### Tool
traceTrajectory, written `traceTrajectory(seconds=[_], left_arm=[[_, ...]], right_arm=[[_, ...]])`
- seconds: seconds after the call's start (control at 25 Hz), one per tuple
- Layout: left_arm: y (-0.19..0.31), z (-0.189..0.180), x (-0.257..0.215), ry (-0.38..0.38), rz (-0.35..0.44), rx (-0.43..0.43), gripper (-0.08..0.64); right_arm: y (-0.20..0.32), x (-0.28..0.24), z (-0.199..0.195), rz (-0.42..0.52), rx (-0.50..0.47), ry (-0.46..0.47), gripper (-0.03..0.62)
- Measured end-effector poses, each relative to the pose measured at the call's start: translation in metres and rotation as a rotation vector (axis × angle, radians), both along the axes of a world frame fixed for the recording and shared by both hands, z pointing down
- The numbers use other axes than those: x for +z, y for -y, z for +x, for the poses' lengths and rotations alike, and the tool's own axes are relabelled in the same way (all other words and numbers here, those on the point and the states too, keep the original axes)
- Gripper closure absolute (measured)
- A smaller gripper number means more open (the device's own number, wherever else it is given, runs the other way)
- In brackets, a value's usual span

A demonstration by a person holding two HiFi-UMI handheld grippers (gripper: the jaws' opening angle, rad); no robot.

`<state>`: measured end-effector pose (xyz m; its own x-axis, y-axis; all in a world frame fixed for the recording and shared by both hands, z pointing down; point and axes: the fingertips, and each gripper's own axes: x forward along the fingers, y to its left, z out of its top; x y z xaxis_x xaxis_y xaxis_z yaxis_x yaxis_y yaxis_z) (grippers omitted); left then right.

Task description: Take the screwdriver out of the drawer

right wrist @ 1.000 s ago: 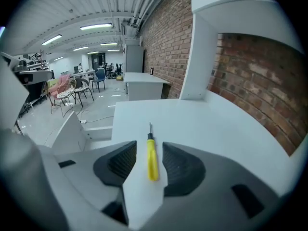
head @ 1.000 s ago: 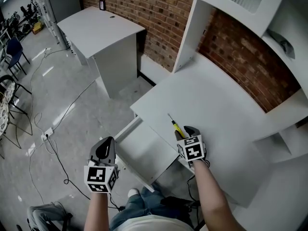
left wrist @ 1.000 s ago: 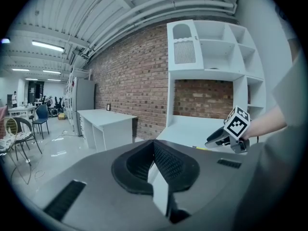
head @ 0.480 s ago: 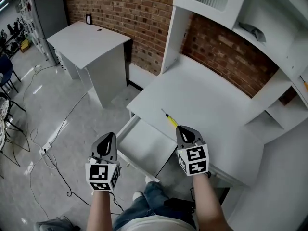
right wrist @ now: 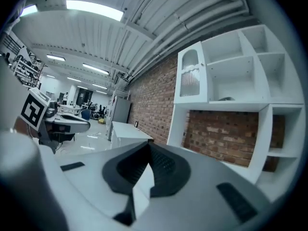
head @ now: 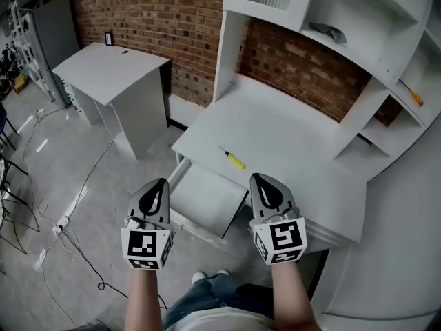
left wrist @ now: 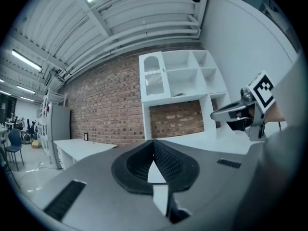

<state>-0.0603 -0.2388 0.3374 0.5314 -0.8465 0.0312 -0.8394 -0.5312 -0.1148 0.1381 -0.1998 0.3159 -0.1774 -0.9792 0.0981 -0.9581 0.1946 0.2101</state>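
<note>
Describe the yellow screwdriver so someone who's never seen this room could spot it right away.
Find the white desk against the brick wall, with its drawer pulled open at the front. Just behind the drawer, the screwdriver lies flat, alone on the bare desktop. Its handle is yellow; the orange-handled screwdriver sits in a shelf nook far to the right.

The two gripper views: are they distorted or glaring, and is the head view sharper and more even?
Left gripper view: strong fisheye bend, black corners, the shelf unit curves. Right gripper view: same bend, and the ceiling lamp glares white. Head view: even light, sharp; the screwdriver on the desk is crisp, only mild bending at the edges.
</note>
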Motion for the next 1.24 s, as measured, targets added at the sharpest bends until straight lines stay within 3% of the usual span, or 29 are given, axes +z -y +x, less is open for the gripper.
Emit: traceTrajectory(seconds=[0.32, 1.24], left_arm=[[-0.025, -0.004, -0.026, -0.031, 0.049, -0.014, 0.552], [-0.075, -0.002, -0.057, -0.044, 0.113, -0.07, 0.552]], right_arm=[[-0.037, -0.033, 0.002, 0.08, 0.007, -0.005, 0.583], [-0.079, -0.045, 0.004, 0.112, -0.056, -0.014, 0.583]])
